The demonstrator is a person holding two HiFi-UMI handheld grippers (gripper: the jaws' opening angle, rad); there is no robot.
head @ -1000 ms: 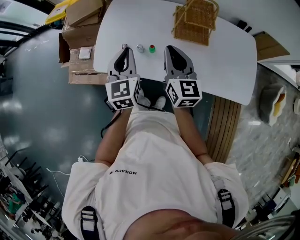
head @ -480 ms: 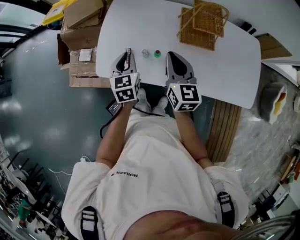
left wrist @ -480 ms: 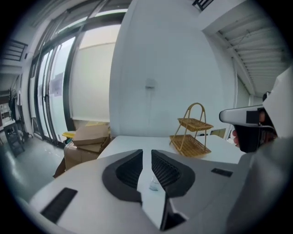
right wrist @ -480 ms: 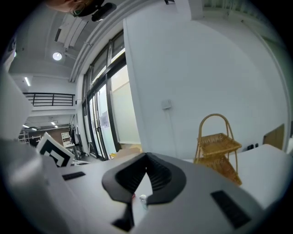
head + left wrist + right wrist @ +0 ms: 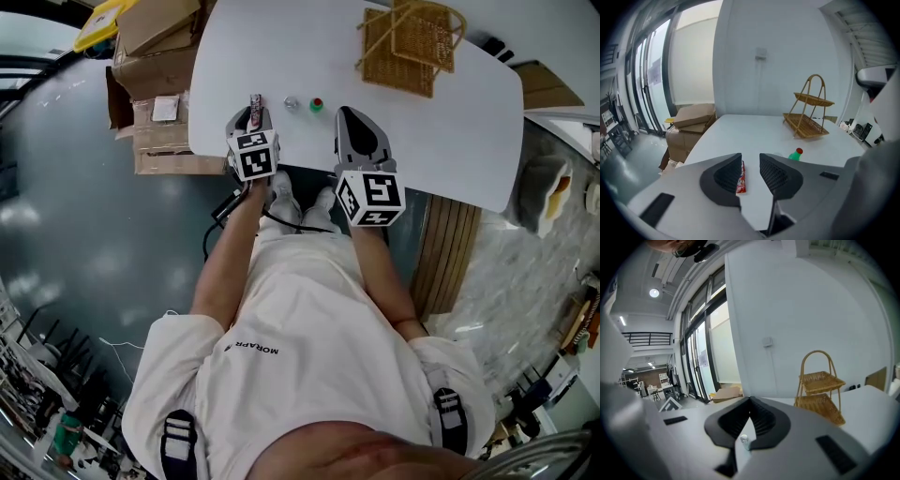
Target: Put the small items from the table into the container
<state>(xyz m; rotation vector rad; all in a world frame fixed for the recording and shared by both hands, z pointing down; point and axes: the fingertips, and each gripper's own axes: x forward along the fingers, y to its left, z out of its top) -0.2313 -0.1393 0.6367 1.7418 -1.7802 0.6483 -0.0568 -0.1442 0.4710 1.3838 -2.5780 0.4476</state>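
A red snack packet (image 5: 254, 103) lies near the front edge of the white table (image 5: 450, 131). Right of it stand a small clear bottle (image 5: 292, 103) and a small green bottle with a red cap (image 5: 317, 104). My left gripper (image 5: 253, 118) is low over the packet and its jaws are opening. In the left gripper view the red packet (image 5: 740, 178) lies between the left gripper (image 5: 750, 161) fingers, and the pads do not press on it. My right gripper (image 5: 346, 113) hangs shut and empty beside the green bottle. A two-tier wicker basket (image 5: 405, 39) stands at the back.
Cardboard boxes (image 5: 155, 42) are stacked on the floor at the table's left end. The green bottle (image 5: 795, 154) and wicker basket (image 5: 808, 117) lie beyond the left jaws. The clear bottle (image 5: 744, 440) shows under the right gripper (image 5: 750, 401), with the wicker basket (image 5: 819, 390) behind.
My left gripper has dropped forward to the table, onto the red packet, and its jaws have parted. The right gripper has sunk a little.
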